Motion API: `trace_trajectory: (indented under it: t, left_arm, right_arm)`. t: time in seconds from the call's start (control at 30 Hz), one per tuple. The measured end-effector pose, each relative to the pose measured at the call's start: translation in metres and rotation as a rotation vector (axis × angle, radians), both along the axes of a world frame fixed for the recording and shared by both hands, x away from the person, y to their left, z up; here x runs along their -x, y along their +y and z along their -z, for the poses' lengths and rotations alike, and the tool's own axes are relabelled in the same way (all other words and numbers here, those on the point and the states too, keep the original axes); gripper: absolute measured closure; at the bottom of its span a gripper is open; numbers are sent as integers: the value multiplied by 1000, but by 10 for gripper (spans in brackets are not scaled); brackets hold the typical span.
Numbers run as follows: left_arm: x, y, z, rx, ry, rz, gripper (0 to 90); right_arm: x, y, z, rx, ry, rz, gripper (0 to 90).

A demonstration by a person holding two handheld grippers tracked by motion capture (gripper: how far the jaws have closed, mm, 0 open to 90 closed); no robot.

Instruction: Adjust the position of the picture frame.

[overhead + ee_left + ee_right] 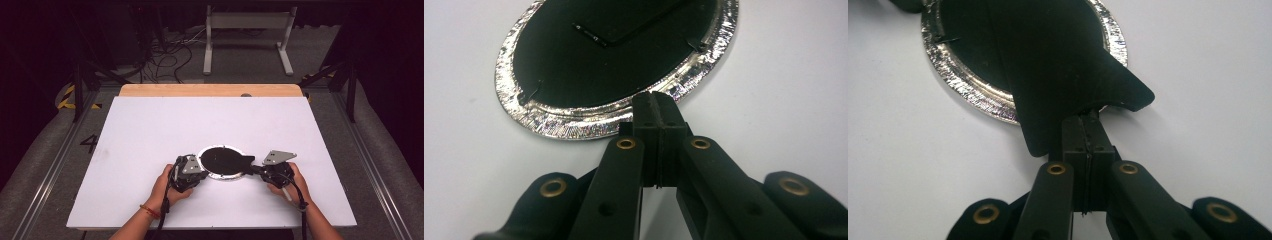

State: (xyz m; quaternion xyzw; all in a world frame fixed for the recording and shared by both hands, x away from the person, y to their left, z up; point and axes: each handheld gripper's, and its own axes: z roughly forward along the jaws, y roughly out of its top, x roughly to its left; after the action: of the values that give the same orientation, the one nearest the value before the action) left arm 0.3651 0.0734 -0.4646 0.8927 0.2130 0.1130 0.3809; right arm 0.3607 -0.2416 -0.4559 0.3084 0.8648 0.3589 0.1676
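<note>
A round foil tray [220, 176] with a black cover [220, 159] lies on the white table near its front middle. My left gripper [202, 170] is at the tray's left side. In the left gripper view its jaws are shut, pads together, with the gripper [656, 107] resting against the crinkled foil rim [574, 125]; I cannot tell whether foil is pinched. From the right, my right gripper [256, 169] meets a black flap [247, 161] that sticks out past the rim. In the right gripper view the gripper [1088, 117] is shut on the edge of this flap [1068, 75], which lifts off the tray [973, 90].
The white table top [150, 125] has bare room all around the tray, with a wooden strip [210, 90] along its far edge. Beyond it stand a white metal frame [247, 30] and loose cables [165, 55] on the floor.
</note>
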Motion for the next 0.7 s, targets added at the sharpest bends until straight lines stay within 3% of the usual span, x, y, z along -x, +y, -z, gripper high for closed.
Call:
trace_trajectory:
  t: [0.7]
  left_arm:
    - [-16, 19, 2, 9, -4, -93, 889]
  right_arm:
    - [18, 23, -2, -10, 22, -102, 900]
